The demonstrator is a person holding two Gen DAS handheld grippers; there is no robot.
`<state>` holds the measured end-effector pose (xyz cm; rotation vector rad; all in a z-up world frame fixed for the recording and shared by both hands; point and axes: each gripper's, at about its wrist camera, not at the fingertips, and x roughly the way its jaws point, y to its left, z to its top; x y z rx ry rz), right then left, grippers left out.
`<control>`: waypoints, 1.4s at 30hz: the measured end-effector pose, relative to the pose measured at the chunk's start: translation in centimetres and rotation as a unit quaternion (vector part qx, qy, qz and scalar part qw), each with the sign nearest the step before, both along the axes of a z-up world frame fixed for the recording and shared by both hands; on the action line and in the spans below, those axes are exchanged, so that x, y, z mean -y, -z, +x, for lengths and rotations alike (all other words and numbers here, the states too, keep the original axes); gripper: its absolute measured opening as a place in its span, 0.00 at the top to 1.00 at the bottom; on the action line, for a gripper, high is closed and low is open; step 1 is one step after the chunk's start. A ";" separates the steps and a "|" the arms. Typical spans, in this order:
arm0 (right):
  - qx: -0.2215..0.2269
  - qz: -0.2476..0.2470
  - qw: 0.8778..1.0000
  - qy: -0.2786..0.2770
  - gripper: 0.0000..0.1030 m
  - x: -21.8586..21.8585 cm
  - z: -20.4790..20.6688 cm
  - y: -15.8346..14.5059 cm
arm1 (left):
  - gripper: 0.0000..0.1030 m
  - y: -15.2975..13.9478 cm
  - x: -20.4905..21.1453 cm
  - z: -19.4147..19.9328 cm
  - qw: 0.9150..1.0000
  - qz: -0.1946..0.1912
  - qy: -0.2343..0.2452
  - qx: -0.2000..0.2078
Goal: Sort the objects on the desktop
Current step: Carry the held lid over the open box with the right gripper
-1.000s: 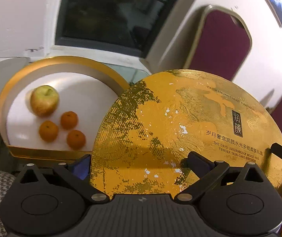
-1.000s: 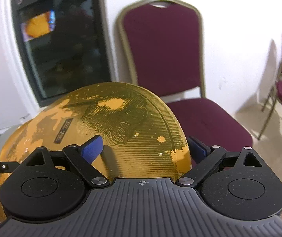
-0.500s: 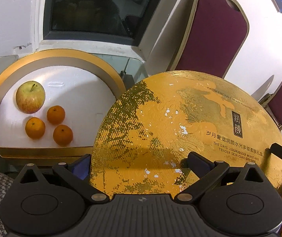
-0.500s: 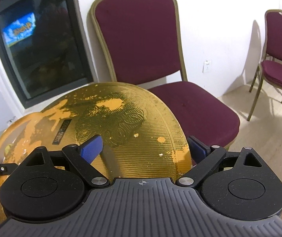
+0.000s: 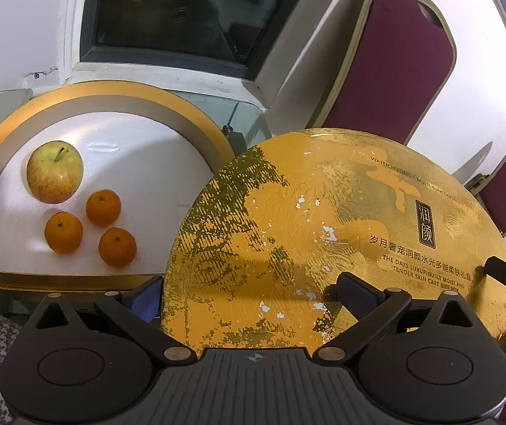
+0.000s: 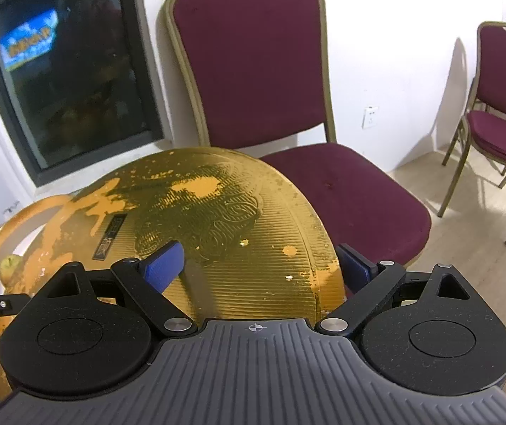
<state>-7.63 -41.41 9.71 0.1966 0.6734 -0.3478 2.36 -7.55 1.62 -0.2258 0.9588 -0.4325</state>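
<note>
A gold half-round gift-box lid (image 5: pixel 324 241) is held up between both grippers. My left gripper (image 5: pixel 249 294) is shut on its near left edge, one pad above and one below. My right gripper (image 6: pixel 263 265) is shut on its right edge; the lid also shows in the right wrist view (image 6: pixel 217 233). To the left lies the open gold-rimmed box base (image 5: pixel 111 95) with a white liner. In it lie an apple (image 5: pixel 54 171) and three small oranges (image 5: pixel 103 207), (image 5: pixel 63 232), (image 5: pixel 117 247).
A maroon chair (image 6: pixel 288 106) stands close behind the lid, with another (image 6: pixel 501 106) at the right. A dark window (image 5: pixel 182 10) is set in the white wall behind the box. A glass table corner (image 5: pixel 228 113) shows past the box base.
Both views have swung: the box base with the fruit has slid lower and left in the left wrist view. The lid stays gripped by both grippers.
</note>
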 end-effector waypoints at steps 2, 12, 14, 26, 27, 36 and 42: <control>-0.002 -0.003 1.000 -0.001 0.08 -0.4 0.4 -0.1 | 0.03 0.1 -0.4 0.3 1.000 -0.003 -0.002 -0.001; -0.004 -0.003 1.000 -0.030 0.08 -2.9 3.8 0.1 | 0.03 0.0 -3.9 1.6 0.999 0.001 -0.044 0.002; -0.003 0.002 0.999 -0.041 0.08 -3.7 4.9 0.4 | 0.03 -0.1 -5.0 1.8 0.998 0.009 -0.061 0.007; 0.013 0.031 0.989 -0.146 0.08 -10.6 13.2 2.0 | 0.03 -0.6 -12.5 3.0 0.984 0.036 -0.172 0.039; 0.016 0.033 0.987 -0.156 0.08 -11.2 14.0 2.1 | 0.03 -0.7 -13.0 3.2 0.982 0.037 -0.179 0.042; 0.044 0.054 0.977 -0.202 0.08 -15.0 19.6 3.2 | 0.03 -0.4 -15.9 5.0 0.974 0.058 -0.209 0.065; 0.045 0.079 0.971 -0.220 0.08 -16.6 23.1 5.3 | 0.03 -0.2 -17.3 7.4 0.969 0.079 -0.222 0.076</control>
